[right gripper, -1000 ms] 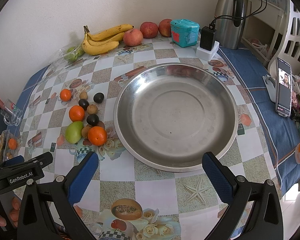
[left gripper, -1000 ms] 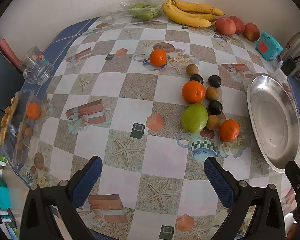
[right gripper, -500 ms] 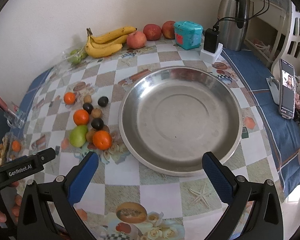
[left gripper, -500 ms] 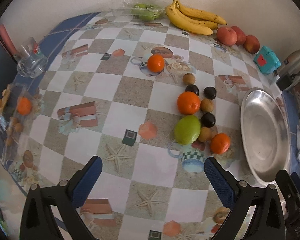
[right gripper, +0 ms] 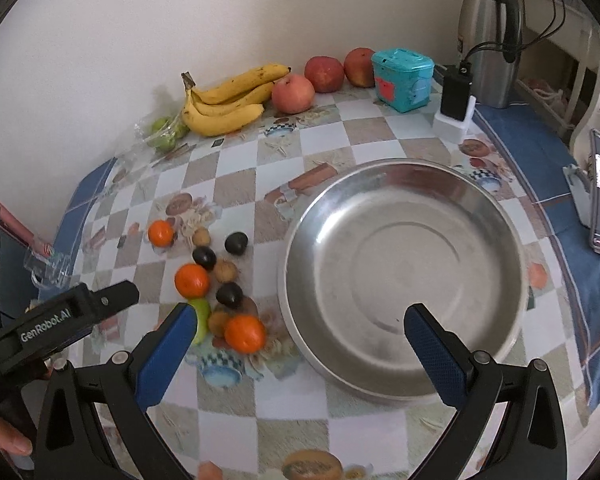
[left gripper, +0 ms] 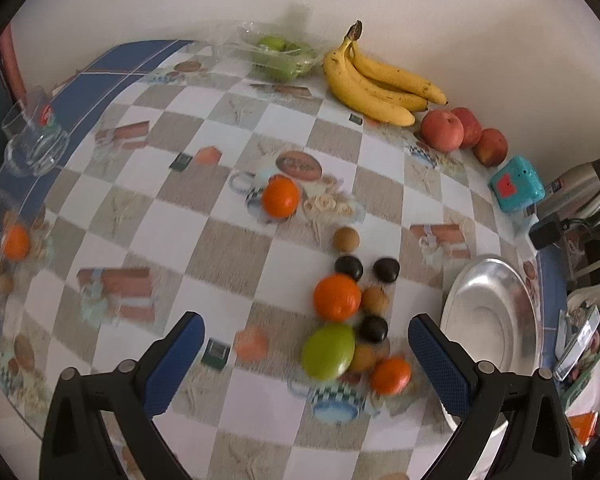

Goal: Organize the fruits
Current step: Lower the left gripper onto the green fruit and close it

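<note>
Steel: wide, shallow, round polished metal dish [right gripper: 404, 276], empty; the landmark below.
Cloth: glossy checked tablecloth [left gripper: 236, 248] with printed starfish and teacups.
Loose fruit: left of the dish, clustered, well apart from its rim: three smooth orange tangerines [right gripper: 191, 279], one waxy green mango [left gripper: 329, 351], small round brown fruits [right gripper: 225, 271], glossy near-black fruits [right gripper: 236, 243].
Wall side: behind the dish, a bunch of yellow bananas [right gripper: 224, 102], three red apples [right gripper: 293, 93], a turquoise plastic box [right gripper: 402, 74], a steel kettle [right gripper: 490, 36].
Left gripper [left gripper: 306, 360]: blue textured pads spread wide, empty, above the mango cluster.
Right gripper [right gripper: 296, 354]: likewise spread, empty, above the dish's near-left rim.
</note>
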